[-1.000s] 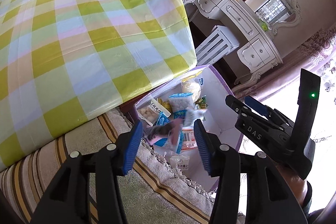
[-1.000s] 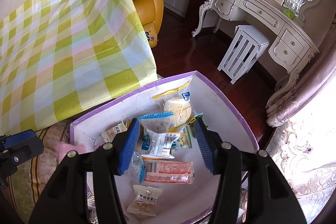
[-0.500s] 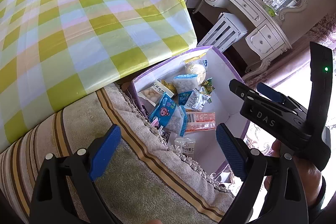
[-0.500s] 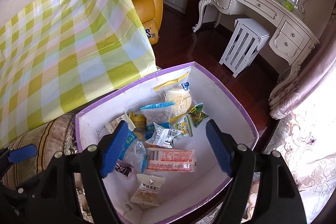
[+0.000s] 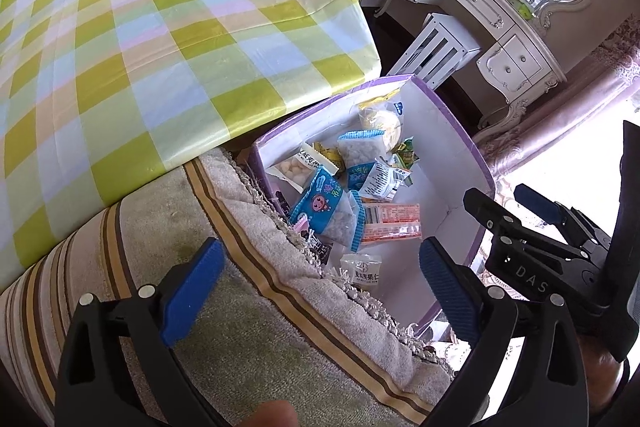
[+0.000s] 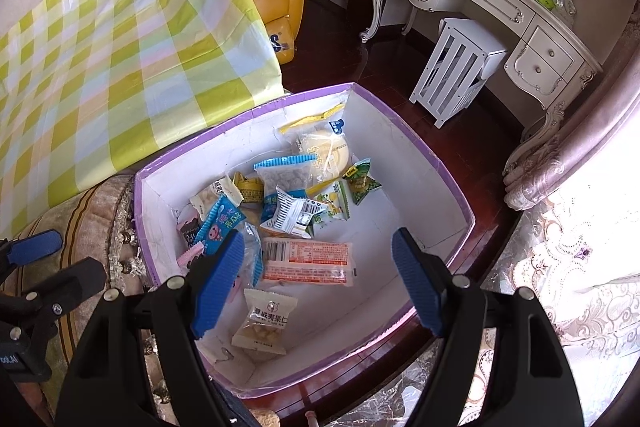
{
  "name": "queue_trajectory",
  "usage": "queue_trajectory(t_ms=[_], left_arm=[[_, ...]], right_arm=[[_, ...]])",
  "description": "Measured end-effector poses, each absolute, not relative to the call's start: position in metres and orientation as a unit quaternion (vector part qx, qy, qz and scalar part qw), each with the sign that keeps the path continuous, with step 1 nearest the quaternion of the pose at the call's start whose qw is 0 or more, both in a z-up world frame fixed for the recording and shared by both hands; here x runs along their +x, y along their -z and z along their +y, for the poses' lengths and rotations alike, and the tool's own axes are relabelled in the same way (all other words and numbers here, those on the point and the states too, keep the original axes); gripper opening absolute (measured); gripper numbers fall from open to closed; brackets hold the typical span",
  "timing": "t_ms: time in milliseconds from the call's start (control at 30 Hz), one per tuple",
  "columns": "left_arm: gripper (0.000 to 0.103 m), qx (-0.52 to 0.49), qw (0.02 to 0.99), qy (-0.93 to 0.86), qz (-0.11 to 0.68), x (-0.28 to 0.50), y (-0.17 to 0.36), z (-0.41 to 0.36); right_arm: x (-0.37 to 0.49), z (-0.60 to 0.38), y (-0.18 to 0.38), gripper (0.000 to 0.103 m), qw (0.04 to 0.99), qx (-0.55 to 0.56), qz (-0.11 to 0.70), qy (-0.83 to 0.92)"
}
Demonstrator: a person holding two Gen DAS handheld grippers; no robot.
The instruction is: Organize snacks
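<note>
My left claw (image 5: 316, 285) is opening, empty; my right claw (image 6: 318, 281) stands released too. Both snack packets have now dropped into the purple-rimmed box (image 6: 424, 151), so this pair is stored.

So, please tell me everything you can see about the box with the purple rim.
The box is open on top, seemingly cardboard: a purple rim, white inner walls creased in places. It sits lower than the checked tablecloth, next to a fringed striped cover. About a dozen snack packets lie loose on its floor, mostly toward the cover side, including an orange-and-white bar. No hand-held gripper touches it.
</note>
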State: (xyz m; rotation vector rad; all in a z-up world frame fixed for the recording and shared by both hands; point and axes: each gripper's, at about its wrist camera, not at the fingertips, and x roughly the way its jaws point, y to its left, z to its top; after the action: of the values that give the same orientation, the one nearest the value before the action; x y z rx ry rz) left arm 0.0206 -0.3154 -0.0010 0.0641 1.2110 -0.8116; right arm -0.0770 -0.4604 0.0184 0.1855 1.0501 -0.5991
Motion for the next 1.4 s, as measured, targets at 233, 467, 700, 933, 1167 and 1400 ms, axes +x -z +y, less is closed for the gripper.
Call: queue_trajectory(t_ms=[233, 467, 700, 933, 1167, 1400], left_arm=[[0.099, 0.017, 0.741, 0.375, 0.556, 0.0224, 0.0018, -0.3148], [0.099, 0.020, 0.742, 0.376, 0.555, 0.0224, 0.0029, -0.3150], [0.099, 0.016, 0.742, 0.377, 0.554, 0.0230, 0.0039, -0.3148], [0.099, 0.015, 0.742, 0.377, 0.554, 0.0231, 0.0049, -0.3148], [0.099, 0.007, 0.739, 0.380, 0.556, 0.0252, 0.0059, -0.3139], [0.099, 0.012, 0.738, 0.380, 0.558, 0.0245, 0.0062, -0.3146]], right_arm=[[-0.0742, -0.4584, -0.0170, 0.076, 0.817, 0.084, 0.496, 0.281], [-0.0752, -0.4587, -0.0145, 0.076, 0.815, 0.081, 0.500, 0.282], [-0.0762, -0.4580, -0.0129, 0.076, 0.814, 0.080, 0.502, 0.280], [-0.0762, -0.4582, -0.0126, 0.076, 0.814, 0.080, 0.503, 0.280], [-0.0759, -0.4584, -0.0127, 0.076, 0.814, 0.079, 0.504, 0.280], [-0.0786, -0.4590, -0.0106, 0.076, 0.813, 0.080, 0.505, 0.280]])
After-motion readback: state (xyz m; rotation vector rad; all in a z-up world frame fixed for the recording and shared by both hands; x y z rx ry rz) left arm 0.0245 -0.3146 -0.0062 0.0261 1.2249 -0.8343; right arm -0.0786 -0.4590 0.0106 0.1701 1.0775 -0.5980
